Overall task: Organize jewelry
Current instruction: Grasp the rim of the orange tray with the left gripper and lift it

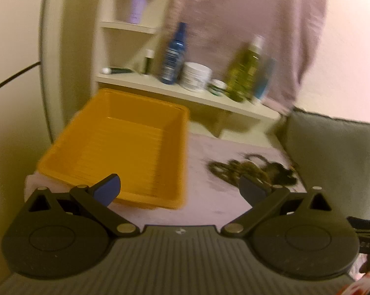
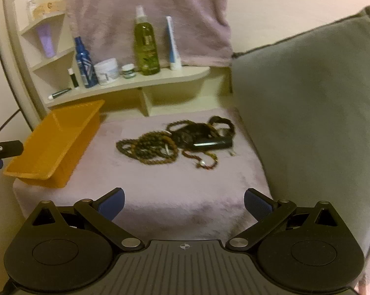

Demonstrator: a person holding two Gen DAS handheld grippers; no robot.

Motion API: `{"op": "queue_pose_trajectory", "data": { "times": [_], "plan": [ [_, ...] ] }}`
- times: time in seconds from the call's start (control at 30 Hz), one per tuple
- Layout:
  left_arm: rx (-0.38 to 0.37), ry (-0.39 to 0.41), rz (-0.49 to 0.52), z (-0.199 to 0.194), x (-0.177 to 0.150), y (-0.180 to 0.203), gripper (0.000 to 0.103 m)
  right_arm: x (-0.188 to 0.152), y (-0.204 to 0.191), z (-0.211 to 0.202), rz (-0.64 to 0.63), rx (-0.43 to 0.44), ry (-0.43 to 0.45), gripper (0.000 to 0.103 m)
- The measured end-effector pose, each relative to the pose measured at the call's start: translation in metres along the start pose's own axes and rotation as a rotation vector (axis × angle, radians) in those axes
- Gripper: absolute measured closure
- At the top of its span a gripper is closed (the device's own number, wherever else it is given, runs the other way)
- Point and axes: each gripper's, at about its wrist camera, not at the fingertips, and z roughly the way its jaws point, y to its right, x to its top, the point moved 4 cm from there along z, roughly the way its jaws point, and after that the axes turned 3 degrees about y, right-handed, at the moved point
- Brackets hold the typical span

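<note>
A tangled heap of jewelry (image 2: 177, 142), made up of beaded strands with a dark flat piece lying on it, is seen on the pale fuzzy tabletop (image 2: 160, 196), well apart from the empty orange tray (image 2: 52, 147) that stands at the tabletop's left edge. Both claws are held wide open and empty: the right claw (image 2: 183, 206) is aimed at the heap from the near side, while the left claw (image 1: 180, 189) is held above the tray's near corner. The step in hand is judged to be the first pick from the heap; it would be done best if a single outlying loop were pinched at the heap's edge and lifted slowly, so that snagged neighbours can fall free instead of being dragged along. Separate strands and the shelf (image 2: 135, 83) of bottles behind are resolved only in the right wrist view; in the blurred left wrist view the heap is smeared, but the tray's ribbed, bare floor is shown from above
</note>
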Motion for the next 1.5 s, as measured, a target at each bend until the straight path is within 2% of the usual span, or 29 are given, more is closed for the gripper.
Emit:
{"op": "queue_pose_trajectory", "data": {
  "times": [0.07, 0.23, 0.3, 0.4, 0.5, 0.6, 0.77, 1.0, 1.1, 1.23, 1.3, 1.37, 1.5],
  "plan": [
    [0.03, 0.023, -0.012, 0.0, 0.004, -0.019, 0.001, 0.002, -0.004, 0.003, -0.013, 0.017, 0.017, 0.0],
    [0.158, 0.083, 0.0, 0.003, 0.007, -0.07, 0.003, 0.007, -0.011, 0.013, -0.007, 0.049, 0.037, 0.0],
    [0.19, 0.091, -0.027, 0.007, 0.007, -0.093, 0.008, 0.008, -0.014, 0.018, -0.011, 0.048, 0.027, 0.001],
    [0.224, 0.123, -0.039, 0.012, 0.007, -0.122, 0.008, 0.009, -0.02, 0.026, -0.03, 0.043, 0.002, 0.0],
    [0.209, 0.126, -0.061, 0.024, 0.006, -0.143, 0.011, 0.007, -0.024, 0.036, -0.046, 0.034, -0.023, 0.001],
    [0.175, 0.121, -0.106, 0.041, 0.001, -0.159, 0.021, 0.007, -0.029, 0.043, -0.062, 0.026, -0.038, 0.0],
    [0.093, 0.088, -0.173, 0.067, -0.01, -0.174, 0.044, 0.009, -0.038, 0.051, -0.093, 0.01, -0.051, 0.001],
    [0.025, 0.089, -0.196, 0.08, -0.016, -0.175, 0.068, 0.013, -0.049, 0.065, -0.123, 0.004, -0.074, 0.001],
    [0.028, 0.101, -0.212, 0.08, -0.016, -0.176, 0.071, 0.013, -0.053, 0.07, -0.131, 0.009, -0.08, 0.001],
    [0.017, 0.072, -0.221, 0.083, -0.018, -0.178, 0.086, 0.013, -0.054, 0.073, -0.133, 0.008, -0.085, 0.001],
    [0.02, 0.072, -0.221, 0.084, -0.019, -0.178, 0.086, 0.013, -0.051, 0.074, -0.123, 0.007, -0.086, 0.001],
    [0.032, 0.077, -0.209, 0.083, -0.018, -0.175, 0.091, 0.013, -0.05, 0.073, -0.118, 0.003, -0.083, 0.001],
    [0.064, 0.077, -0.175, 0.08, -0.015, -0.168, 0.092, 0.011, -0.044, 0.076, -0.108, -0.007, -0.086, 0.0]
  ]
}}
